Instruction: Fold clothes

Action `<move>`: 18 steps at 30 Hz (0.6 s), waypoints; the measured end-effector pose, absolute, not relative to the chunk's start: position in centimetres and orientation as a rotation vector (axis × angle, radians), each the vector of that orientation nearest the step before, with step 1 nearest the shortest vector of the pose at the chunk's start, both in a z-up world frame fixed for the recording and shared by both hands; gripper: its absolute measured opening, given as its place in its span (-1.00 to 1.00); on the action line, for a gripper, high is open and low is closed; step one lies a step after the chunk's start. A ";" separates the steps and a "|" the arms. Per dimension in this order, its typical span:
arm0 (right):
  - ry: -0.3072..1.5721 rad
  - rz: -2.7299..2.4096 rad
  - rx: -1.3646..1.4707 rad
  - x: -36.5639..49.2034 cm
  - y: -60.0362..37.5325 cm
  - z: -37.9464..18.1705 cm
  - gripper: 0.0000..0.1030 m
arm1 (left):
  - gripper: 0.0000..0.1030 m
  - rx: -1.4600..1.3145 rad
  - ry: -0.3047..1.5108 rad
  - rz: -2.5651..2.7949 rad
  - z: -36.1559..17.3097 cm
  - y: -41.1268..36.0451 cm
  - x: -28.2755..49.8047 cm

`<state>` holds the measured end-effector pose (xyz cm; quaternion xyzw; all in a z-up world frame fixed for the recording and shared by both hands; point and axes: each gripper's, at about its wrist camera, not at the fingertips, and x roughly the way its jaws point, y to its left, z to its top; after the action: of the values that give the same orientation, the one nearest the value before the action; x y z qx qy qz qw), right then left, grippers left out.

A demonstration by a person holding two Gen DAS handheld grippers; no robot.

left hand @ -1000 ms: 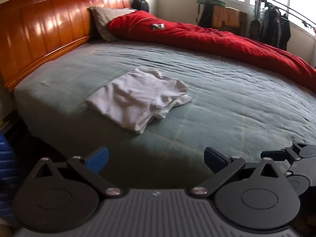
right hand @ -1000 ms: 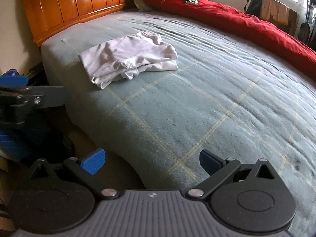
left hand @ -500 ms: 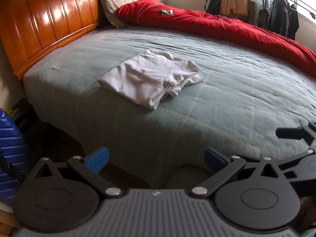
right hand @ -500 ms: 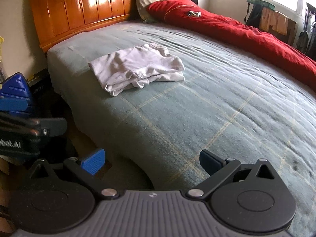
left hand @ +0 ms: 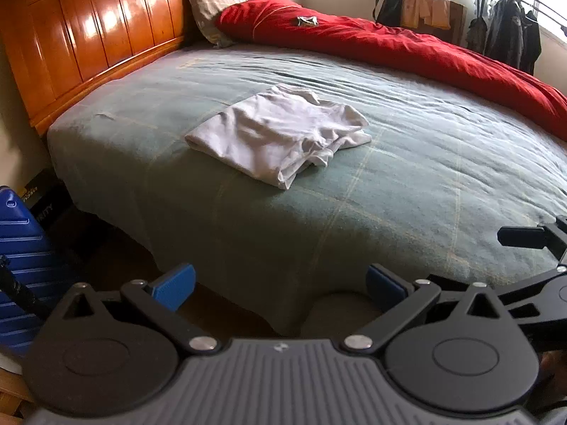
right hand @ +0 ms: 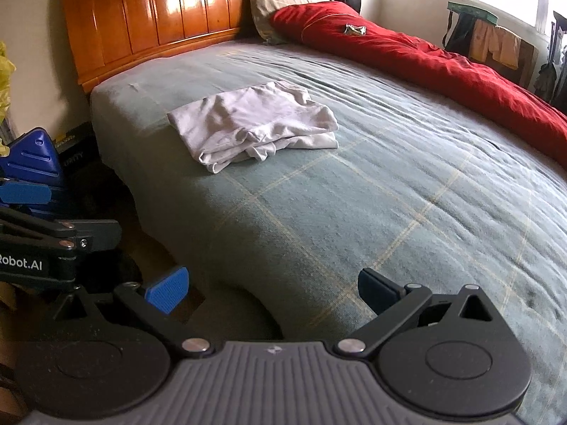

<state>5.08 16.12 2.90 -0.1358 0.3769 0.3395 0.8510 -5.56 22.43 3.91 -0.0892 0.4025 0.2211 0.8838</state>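
White tee [left hand: 280, 134] on grey-green blanket [left hand: 425, 163] (w/ pale checks).

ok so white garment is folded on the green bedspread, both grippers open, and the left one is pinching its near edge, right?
Not quite. The left gripper holds nothing: it hangs off the bed's edge, well clear of the white garment, as the left wrist view shows. The rest stands: the garment lies folded on the green bedspread, and the right gripper is open too.

White lettering "Robot.AI", start cut off by frame edge, on black body of left gripper [right hand: 46, 191], seen in right wrist view. Partial lettering ending "ITY" on dark box [left hand: 44, 205] on floor beside bed, below headboard corner; rest too blurred to read. Nothing legible elsewhere.
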 end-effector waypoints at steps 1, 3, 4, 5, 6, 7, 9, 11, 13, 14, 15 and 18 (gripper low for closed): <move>0.794 0.714 -0.285 5.1 16.1 2.9 1.00 | 0.98 -0.186 0.840 0.460 3.9 22.4 -5.6; 0.793 0.712 -0.287 5.0 16.1 2.9 1.00 | 0.98 -0.185 0.842 0.461 3.9 22.4 -5.6; 0.793 0.712 -0.287 5.0 16.0 2.9 1.00 | 0.98 -0.184 0.843 0.461 3.9 22.4 -5.5; 0.793 0.713 -0.286 5.0 16.0 2.9 1.00 | 0.98 -0.183 0.843 0.462 3.9 22.3 -5.5; 0.794 0.713 -0.286 5.0 16.0 2.9 1.00 | 0.98 -0.182 0.843 0.462 3.9 22.3 -5.5; 0.794 0.714 -0.285 5.0 16.0 2.9 1.00 | 0.98 -0.182 0.843 0.462 3.9 22.3 -5.5; 0.793 0.713 -0.285 5.0 15.9 2.9 1.00 | 0.98 -0.180 0.843 0.462 4.0 22.2 -5.5; 0.792 0.713 -0.284 5.0 15.8 3.0 1.00 | 0.98 -0.179 0.842 0.462 4.0 22.2 -5.4; 0.792 0.714 -0.281 5.1 15.7 3.0 1.00 | 0.98 -0.179 0.841 0.462 4.0 22.1 -5.4; 0.792 0.715 -0.280 5.1 15.7 3.0 1.00 | 0.98 -0.178 0.840 0.462 4.0 22.1 -5.4; 0.792 0.715 -0.279 5.1 15.7 3.0 1.00 | 0.98 -0.178 0.840 0.462 4.0 22.0 -5.5; 0.791 0.714 -0.279 5.0 15.7 3.0 1.00 | 0.98 -0.179 0.840 0.461 4.0 22.0 -5.4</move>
<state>4.99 15.66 3.01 -0.1326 0.3757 0.3391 0.8522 -5.45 22.03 4.04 -0.0860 0.4036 0.2215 0.8835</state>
